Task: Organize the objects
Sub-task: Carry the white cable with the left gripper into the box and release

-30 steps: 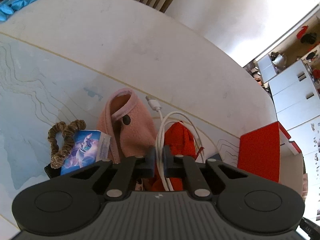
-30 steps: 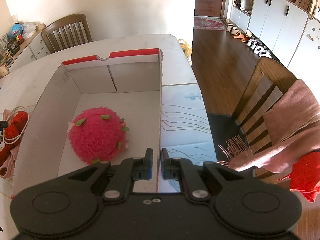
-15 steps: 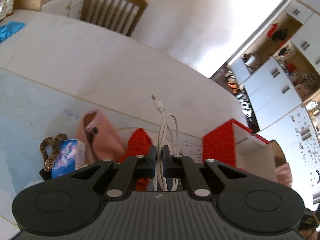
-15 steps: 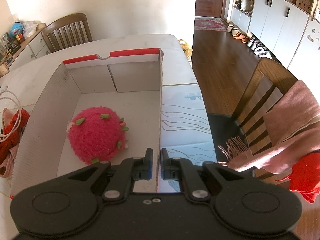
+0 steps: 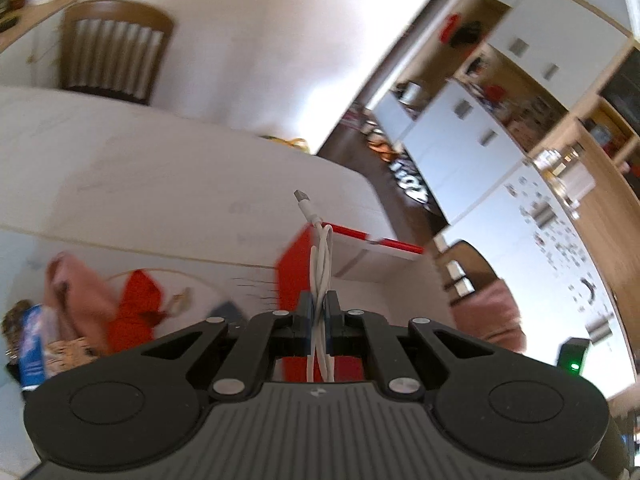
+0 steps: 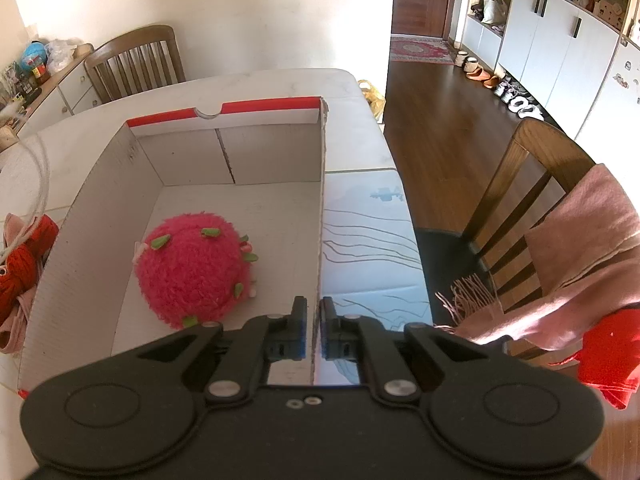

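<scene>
My left gripper (image 5: 319,312) is shut on a coiled white USB cable (image 5: 319,256) and holds it in the air, just short of the red and white cardboard box (image 5: 292,268). The cable's plug (image 5: 303,200) points up and away. My right gripper (image 6: 314,334) is shut on the box's right wall (image 6: 320,216). Inside the box lies a fuzzy pink ball with green bits (image 6: 192,268). The cable's loop shows blurred at the left edge of the right wrist view (image 6: 38,176).
On the table left of the box lie a pink cloth (image 5: 76,300), a red knitted item (image 5: 134,308), a blue packet (image 5: 34,344) and a brown scrunchie (image 5: 14,314). Wooden chairs stand behind the table (image 5: 116,56) and at the right (image 6: 532,184), the latter draped with a pink scarf (image 6: 580,256).
My left gripper has lifted the white cable off the pile and swung right toward the red box. The right gripper and the box have stayed put.
</scene>
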### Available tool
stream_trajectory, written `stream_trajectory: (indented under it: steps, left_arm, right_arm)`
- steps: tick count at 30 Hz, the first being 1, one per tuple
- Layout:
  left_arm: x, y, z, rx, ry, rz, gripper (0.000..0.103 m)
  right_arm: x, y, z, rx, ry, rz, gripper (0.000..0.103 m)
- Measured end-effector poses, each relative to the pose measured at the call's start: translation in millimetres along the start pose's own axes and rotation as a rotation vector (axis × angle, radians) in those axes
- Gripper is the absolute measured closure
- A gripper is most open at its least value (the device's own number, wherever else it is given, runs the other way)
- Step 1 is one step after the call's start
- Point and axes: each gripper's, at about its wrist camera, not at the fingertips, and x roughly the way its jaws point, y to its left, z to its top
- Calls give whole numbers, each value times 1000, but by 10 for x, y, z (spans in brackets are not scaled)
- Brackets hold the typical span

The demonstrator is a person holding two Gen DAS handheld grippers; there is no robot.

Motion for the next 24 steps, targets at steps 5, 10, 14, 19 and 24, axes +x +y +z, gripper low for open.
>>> stream_trajectory:
  steps: [5, 10, 14, 19, 24]
  left_arm:
    - [233, -400, -30, 71, 47, -60, 99]
    - [577, -771, -113, 137, 104, -97, 99]
    - [884, -1007, -153, 187, 151, -90, 98]
    - [1251, -1200, -165, 229, 196, -66, 99]
    - [1570, -1280, -195, 264, 231, -35, 99]
  right_arm:
    - [5, 1, -1, -1, -1, 1, 97]
    - [9, 1, -9, -9, -2, 0, 97]
    - [10, -1, -5, -13, -4, 1, 98]
    - [7, -11, -9, -10, -5, 6, 98]
    - [12, -30, -12, -4, -4, 14, 98]
